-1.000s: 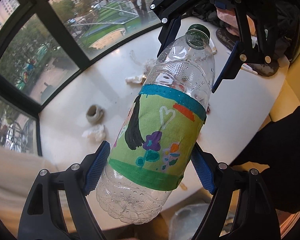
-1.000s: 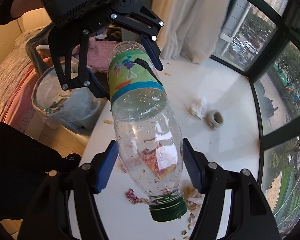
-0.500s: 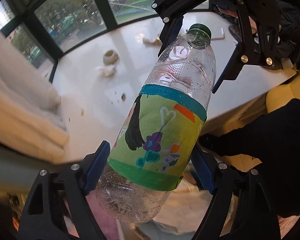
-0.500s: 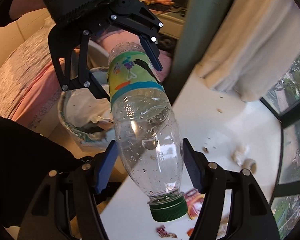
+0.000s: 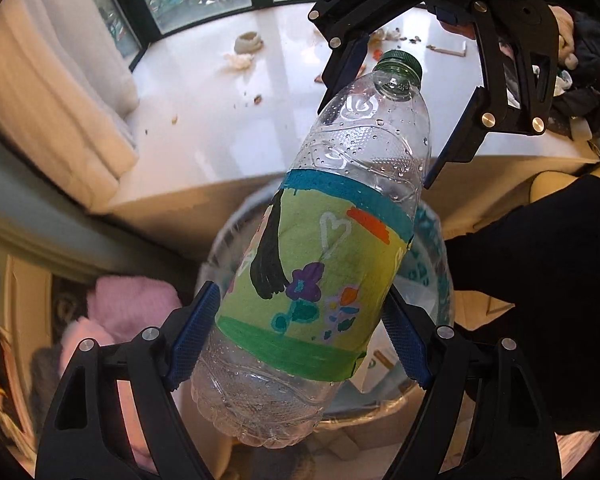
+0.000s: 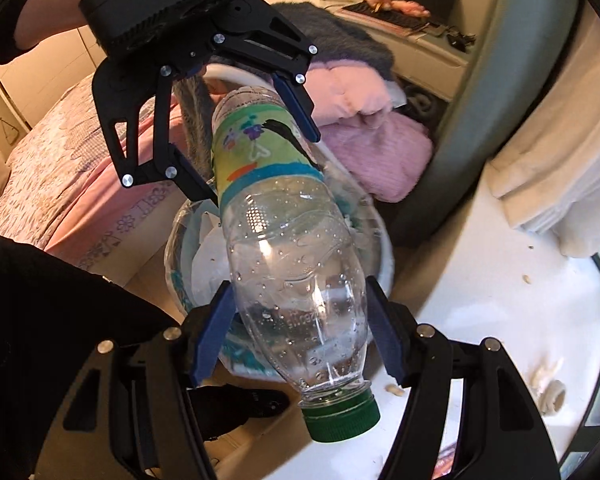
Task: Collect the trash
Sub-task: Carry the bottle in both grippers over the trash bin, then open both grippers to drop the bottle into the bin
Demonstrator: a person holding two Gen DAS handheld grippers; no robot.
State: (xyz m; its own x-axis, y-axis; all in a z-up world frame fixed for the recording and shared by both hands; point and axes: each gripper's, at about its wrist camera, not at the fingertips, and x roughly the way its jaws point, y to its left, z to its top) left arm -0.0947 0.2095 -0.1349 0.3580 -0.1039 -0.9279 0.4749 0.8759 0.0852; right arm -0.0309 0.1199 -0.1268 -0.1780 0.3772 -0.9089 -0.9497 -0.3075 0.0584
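Observation:
A clear plastic bottle (image 5: pixel 319 248) with a green cap and a hand-drawn green paper label is held between both grippers. My left gripper (image 5: pixel 300 336) is shut on its labelled lower half. My right gripper (image 6: pixel 300 336) is shut on its clear upper part (image 6: pixel 296 280), just above the cap (image 6: pixel 341 418). The bottle hangs above a round trash bin (image 5: pixel 439 248) lined with a clear bag, which also shows in the right wrist view (image 6: pixel 180 248). Each gripper shows in the other's view, left (image 6: pixel 260 140) and right (image 5: pixel 399 120).
A white table (image 5: pixel 220 128) carries crumpled tissues (image 5: pixel 240 60), a small roll (image 5: pixel 248 42) and crumbs. A white curtain (image 5: pixel 60 92) hangs at its left. Pink and grey blankets (image 6: pixel 371 136) and a bed (image 6: pixel 60 168) lie behind the bin. A person's dark sleeve (image 5: pixel 539 280) is at right.
Both grippers have carried the bottle off the table and swung it over the trash bin. The grip on the bottle is unchanged.

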